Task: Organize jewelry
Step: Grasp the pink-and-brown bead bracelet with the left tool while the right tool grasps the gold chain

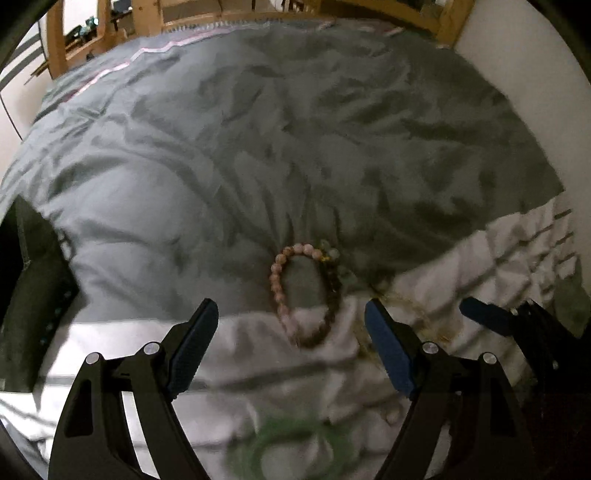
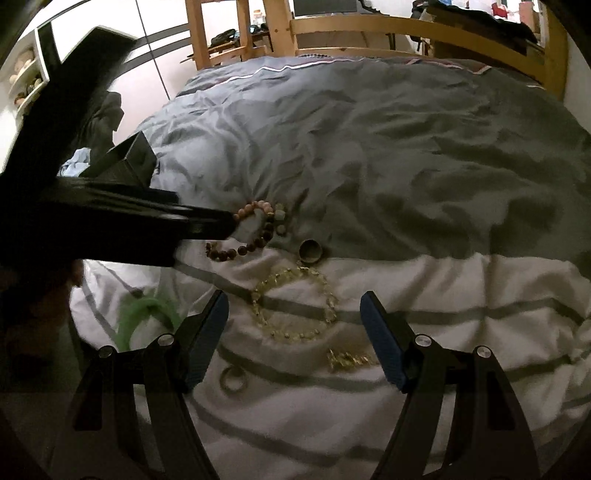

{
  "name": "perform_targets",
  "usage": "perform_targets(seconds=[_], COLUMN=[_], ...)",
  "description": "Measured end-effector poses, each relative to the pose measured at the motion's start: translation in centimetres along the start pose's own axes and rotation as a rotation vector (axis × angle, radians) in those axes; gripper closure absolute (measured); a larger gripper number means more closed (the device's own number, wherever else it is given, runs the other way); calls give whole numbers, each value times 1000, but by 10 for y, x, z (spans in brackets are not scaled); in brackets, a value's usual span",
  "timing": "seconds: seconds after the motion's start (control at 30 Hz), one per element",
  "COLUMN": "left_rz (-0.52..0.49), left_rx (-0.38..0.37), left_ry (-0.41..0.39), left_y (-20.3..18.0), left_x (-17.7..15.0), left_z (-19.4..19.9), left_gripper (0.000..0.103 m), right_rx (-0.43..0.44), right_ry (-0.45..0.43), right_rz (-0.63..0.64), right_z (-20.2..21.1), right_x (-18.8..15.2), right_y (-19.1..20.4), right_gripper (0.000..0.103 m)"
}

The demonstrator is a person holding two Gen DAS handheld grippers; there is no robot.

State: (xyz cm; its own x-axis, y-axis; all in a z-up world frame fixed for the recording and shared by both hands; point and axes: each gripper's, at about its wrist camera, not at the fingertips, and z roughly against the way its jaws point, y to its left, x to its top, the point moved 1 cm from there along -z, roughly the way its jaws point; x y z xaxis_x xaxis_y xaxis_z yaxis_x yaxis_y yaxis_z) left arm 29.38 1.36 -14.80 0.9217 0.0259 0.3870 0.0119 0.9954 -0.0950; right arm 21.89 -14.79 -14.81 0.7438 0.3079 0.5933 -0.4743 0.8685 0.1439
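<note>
Jewelry lies on a bed. A pink and brown beaded bracelet (image 1: 295,291) lies just ahead of my open, empty left gripper (image 1: 291,314); it also shows in the right wrist view (image 2: 255,232), partly behind the left gripper's body (image 2: 110,218). A green bangle (image 1: 291,446) lies below the left fingers and shows in the right wrist view (image 2: 144,317). My right gripper (image 2: 293,306) is open and empty over a yellow crystal bracelet (image 2: 295,302). A gold chain (image 2: 347,360), a thin ring (image 2: 232,380) and a wide ring (image 2: 311,252) lie near it.
The grey duvet (image 2: 369,147) covers most of the bed; a white striped sheet (image 2: 443,332) is at the near end. A wooden bed frame (image 2: 369,26) stands at the far end. The right gripper's blue finger (image 1: 484,315) shows at the right of the left wrist view.
</note>
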Motion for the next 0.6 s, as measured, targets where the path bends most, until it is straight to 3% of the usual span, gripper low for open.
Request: perform_targets(seconds=[0.13, 0.23, 0.3, 0.43, 0.5, 0.6], left_rz=[-11, -43, -46, -11, 18, 55], left_rx=[61, 93, 116, 122, 109, 83], left_ry=[52, 46, 41, 38, 33, 28], left_y=[0, -4, -5, 0, 5, 12], left_x=[1, -1, -2, -3, -3, -3], left_z=[-35, -38, -37, -35, -32, -27], left_gripper=[25, 33, 50, 70, 83, 90], right_rx=[-69, -104, -128, -150, -152, -153], right_ry=[43, 87, 99, 84, 78, 55], right_rz=[13, 29, 35, 0, -23, -55], right_z=[-26, -41, -44, -40, -37, -30], right_x=[-1, -6, -8, -9, -9, -9], right_y=[1, 0, -1, -9, -13, -18], right_gripper=[36, 45, 54, 78, 85, 93])
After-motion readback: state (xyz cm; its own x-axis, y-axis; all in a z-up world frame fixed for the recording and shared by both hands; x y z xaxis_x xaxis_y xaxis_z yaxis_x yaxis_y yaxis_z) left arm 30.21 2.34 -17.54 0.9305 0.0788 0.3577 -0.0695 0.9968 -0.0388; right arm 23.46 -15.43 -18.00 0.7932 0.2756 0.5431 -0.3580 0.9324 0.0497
